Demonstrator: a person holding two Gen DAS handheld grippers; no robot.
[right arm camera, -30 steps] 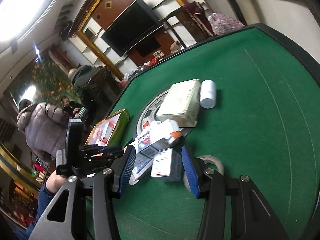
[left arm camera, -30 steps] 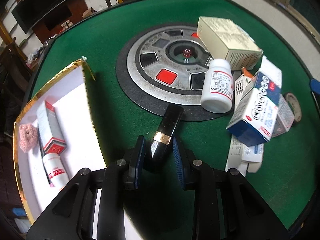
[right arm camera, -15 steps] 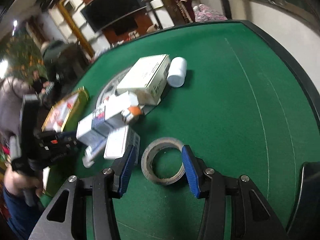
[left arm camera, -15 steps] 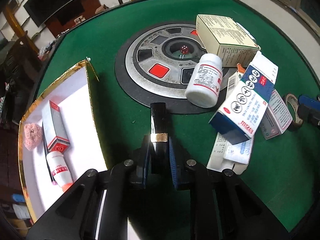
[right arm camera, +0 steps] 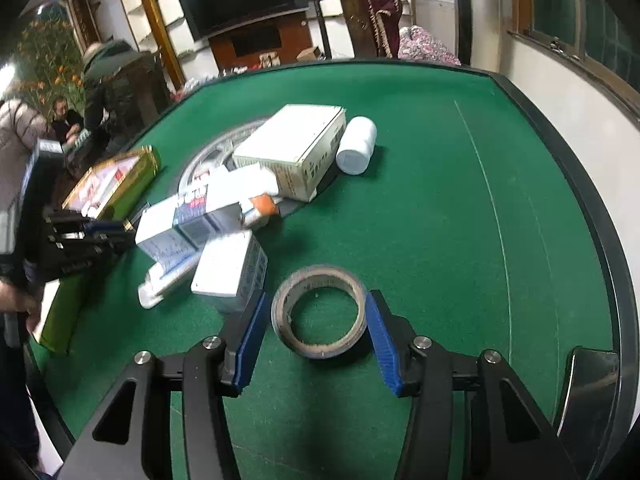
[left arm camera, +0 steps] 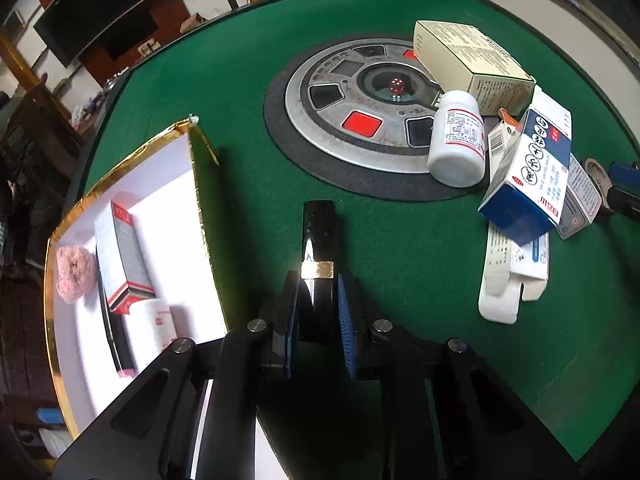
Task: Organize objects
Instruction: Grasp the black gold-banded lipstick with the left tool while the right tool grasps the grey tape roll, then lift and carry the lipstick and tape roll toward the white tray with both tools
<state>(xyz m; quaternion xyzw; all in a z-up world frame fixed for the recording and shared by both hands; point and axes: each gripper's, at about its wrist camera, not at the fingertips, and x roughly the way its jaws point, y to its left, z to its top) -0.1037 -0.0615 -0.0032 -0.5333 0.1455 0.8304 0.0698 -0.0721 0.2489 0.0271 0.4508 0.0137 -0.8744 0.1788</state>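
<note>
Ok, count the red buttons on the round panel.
2 red buttons: one on the panel's near side, one at its far edge under the cream box, which may hide more.

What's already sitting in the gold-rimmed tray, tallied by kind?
Grey-and-red carton: 1
White tube: 1
Pink fluffy piece: 1
Dark slim stick, partly under the carton: 1
Total: 4

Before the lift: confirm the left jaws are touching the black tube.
Touching. Left wrist view: the left gripper pads press both sides of the black tube.
</note>
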